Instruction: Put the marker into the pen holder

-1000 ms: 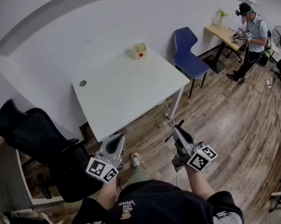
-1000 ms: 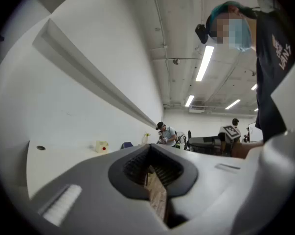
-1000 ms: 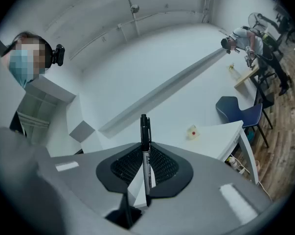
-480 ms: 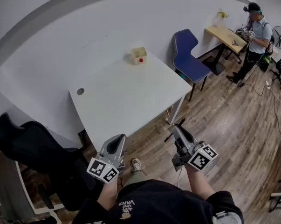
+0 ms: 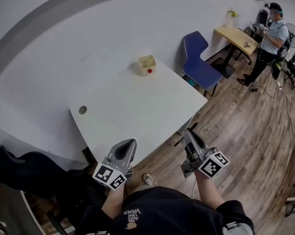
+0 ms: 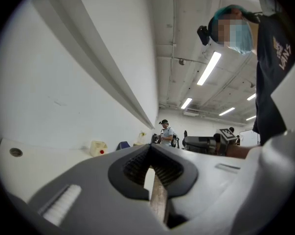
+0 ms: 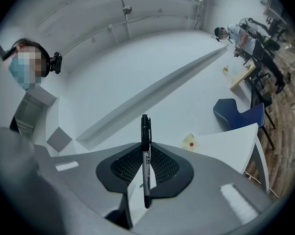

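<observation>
marker (image 7: 145, 126) clamped between right gripper (image 7: 145, 145) jaws; left gripper (image 6: 151, 150) jaws closed together, empty.

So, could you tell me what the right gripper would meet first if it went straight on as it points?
Probably the white wall: the right gripper, shut on the marker, aims above the table, though depth is unclear.

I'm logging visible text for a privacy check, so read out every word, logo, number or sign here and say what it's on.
"VANS": on the person's black shirt; the smaller print beside it is too small to read.
Print on the barrel of the marker, clamped in the right tool: too small to read.
On the left cube and the right cube: square black-and-white patterns, no letters or numbers.
</observation>
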Motion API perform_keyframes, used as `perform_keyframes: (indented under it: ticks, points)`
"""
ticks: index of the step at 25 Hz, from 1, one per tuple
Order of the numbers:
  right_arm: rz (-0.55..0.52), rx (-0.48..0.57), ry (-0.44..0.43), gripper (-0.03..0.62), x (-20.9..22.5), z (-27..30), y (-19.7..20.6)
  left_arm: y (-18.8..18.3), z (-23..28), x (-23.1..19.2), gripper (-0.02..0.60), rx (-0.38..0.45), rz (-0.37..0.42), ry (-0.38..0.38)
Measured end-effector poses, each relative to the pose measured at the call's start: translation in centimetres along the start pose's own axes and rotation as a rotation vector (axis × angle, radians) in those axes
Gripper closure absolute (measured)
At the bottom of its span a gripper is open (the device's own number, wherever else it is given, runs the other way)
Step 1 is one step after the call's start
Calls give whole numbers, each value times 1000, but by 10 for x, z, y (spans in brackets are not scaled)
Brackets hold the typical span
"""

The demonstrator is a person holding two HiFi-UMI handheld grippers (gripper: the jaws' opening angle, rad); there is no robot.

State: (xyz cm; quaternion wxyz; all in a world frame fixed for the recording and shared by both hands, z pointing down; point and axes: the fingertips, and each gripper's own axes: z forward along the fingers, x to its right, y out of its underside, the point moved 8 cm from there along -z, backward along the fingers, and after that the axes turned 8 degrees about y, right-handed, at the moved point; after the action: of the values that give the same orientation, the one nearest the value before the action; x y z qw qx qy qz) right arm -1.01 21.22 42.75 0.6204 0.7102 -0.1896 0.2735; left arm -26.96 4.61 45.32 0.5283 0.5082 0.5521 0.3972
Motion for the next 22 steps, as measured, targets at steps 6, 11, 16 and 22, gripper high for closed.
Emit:
perform_keyframes:
  ticks: [6,11,16,22]
  points:
    - [3,28,46,543,4,32,3,-5,16,-40,540,-7,-17,49]
    - [0,36,90,543,9,44,2,0,28,-61,540,-6,-48,73]
    - [-8,33,98,543,25,56,-6,10,45,-68,540,-15,-71,72]
    - [-3,2,53,543,63,72,-32,13,81,-64,540,-7,-59,13]
